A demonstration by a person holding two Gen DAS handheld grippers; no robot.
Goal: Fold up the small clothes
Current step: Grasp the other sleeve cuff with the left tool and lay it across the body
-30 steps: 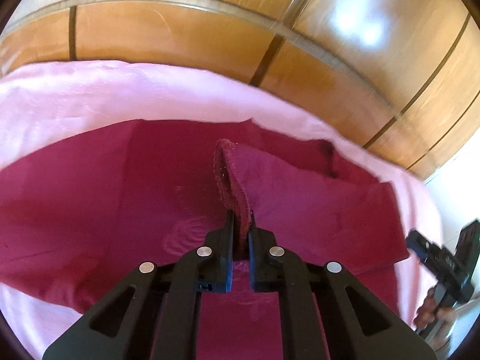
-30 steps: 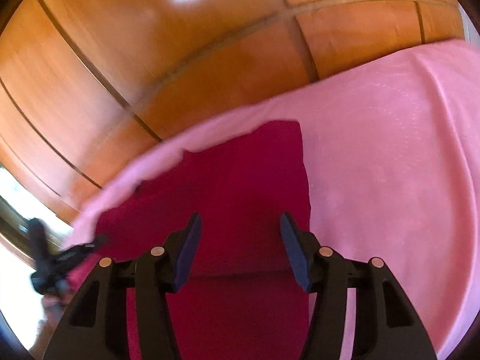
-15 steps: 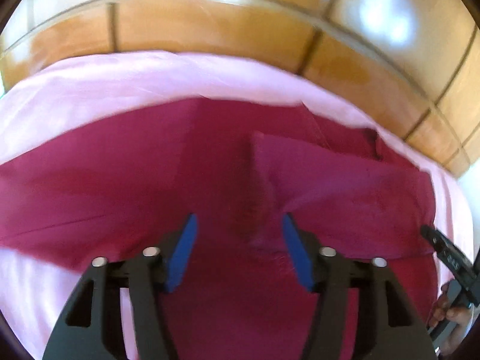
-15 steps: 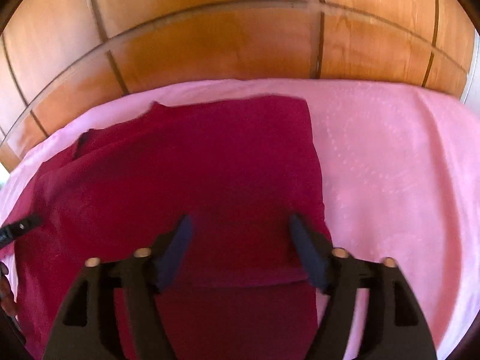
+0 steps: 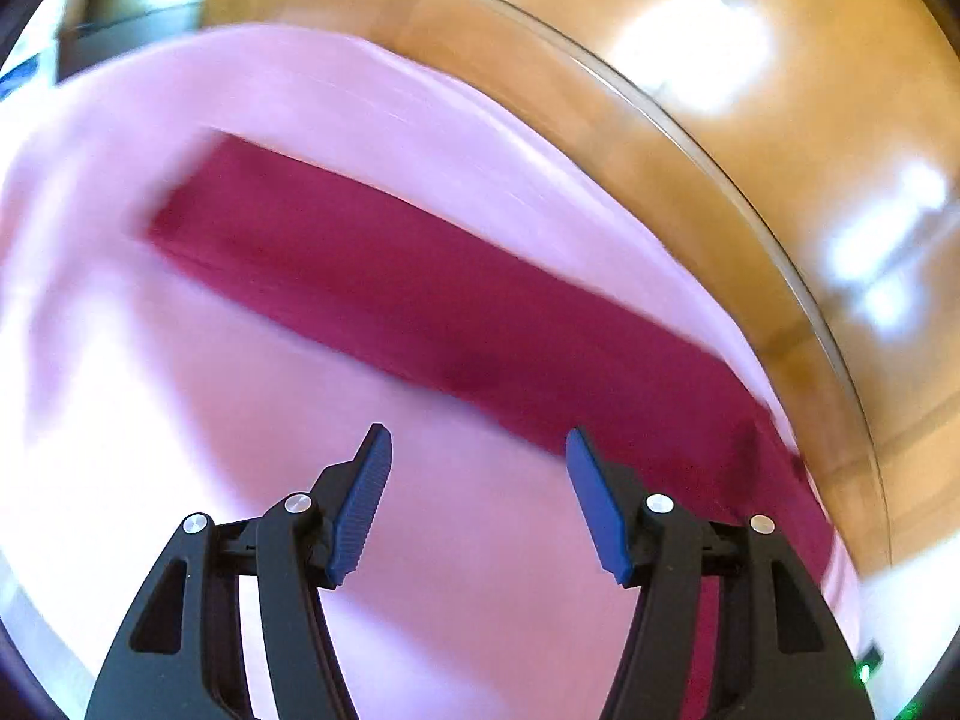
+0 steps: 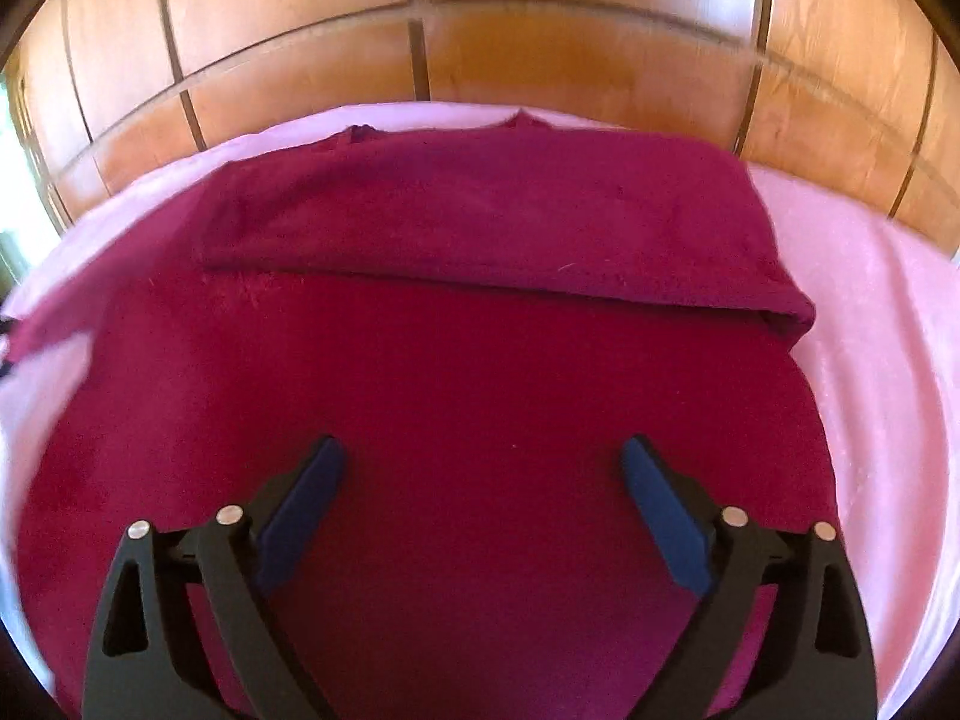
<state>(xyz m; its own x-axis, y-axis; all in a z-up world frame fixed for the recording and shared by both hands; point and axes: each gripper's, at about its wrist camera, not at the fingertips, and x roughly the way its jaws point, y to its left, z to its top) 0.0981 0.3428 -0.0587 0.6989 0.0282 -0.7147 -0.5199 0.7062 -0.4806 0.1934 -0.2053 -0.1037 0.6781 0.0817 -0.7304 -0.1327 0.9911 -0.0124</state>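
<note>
A dark red garment lies flat on a pink cloth, with its far part folded over into a band. My right gripper hovers over the garment's near half; its jaws are opening wide and hold nothing. In the blurred left wrist view the same garment runs as a slanted red strip across the pink cloth. My left gripper stands open over the bare pink cloth, just short of the garment's near edge, with nothing between its blue pads.
Glossy wooden panels with dark seams rise behind the cloth, seen also as wood with bright glare at the right. The pink cloth ends at a curved edge near the wood. A dark shape sits at the upper left.
My left gripper let go of the garment's raised edge, opened, and swung off the garment onto the pink cloth. My right gripper moved over the garment's middle while its jaws spread wider. The fold now lies flat.
</note>
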